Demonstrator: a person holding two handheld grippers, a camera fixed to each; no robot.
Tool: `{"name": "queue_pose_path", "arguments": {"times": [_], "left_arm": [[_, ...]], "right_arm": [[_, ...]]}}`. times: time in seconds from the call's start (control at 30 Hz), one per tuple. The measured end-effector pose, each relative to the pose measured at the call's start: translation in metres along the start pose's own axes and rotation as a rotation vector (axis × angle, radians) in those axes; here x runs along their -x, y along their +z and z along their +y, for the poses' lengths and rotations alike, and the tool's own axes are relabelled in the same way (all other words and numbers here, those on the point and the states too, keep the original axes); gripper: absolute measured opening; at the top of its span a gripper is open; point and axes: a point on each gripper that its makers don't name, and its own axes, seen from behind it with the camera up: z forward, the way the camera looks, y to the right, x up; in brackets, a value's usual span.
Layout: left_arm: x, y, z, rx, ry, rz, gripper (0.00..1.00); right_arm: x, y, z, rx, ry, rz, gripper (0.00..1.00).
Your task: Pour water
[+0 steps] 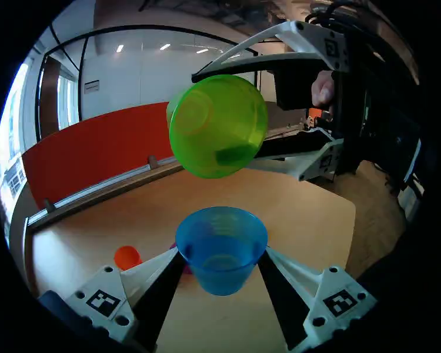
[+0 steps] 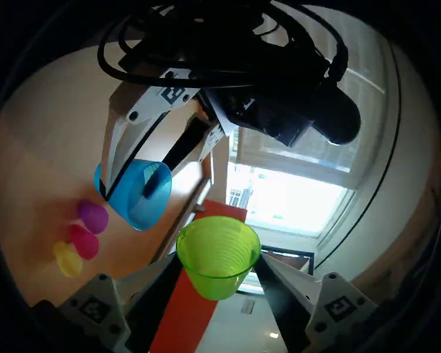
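Two cups pinched | left gripper (image 1: 221,260): blue cup (image 1: 221,250) | right gripper (image 2: 219,263): green cup (image 1: 217,126), tipped | orange cup (image 1: 127,257), left gripper view

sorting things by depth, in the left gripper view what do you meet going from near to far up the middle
blue cup → green cup → red wall panel

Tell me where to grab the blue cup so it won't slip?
Pinch the blue cup by two opposite side walls, just under the rim, coming from the side, as the left gripper does. It stands upright and narrows downward, so the wider top shouldn't slide through.
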Motion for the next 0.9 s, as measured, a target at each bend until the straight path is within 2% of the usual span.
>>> {"name": "queue_pose_path", "arguments": {"times": [0.27, 0.57, 0.9], "left_arm": [[0.0, 0.001, 0.0, -0.001, -0.002, 0.001, 0.83], [0.0, 0.001, 0.0, -0.001, -0.001, 0.001, 0.83], [0.0, 0.0, 0.0, -0.002, 0.001, 0.001, 0.83]], "right_arm": [[0.027, 0.023, 0.001, 0.008, -0.029, 0.005, 0.88], [0.054, 0.042, 0.004, 0.012, -0.031, 0.002, 0.89], [0.061, 0.043, 0.004, 0.013, -0.023, -0.005, 0.89]]}}
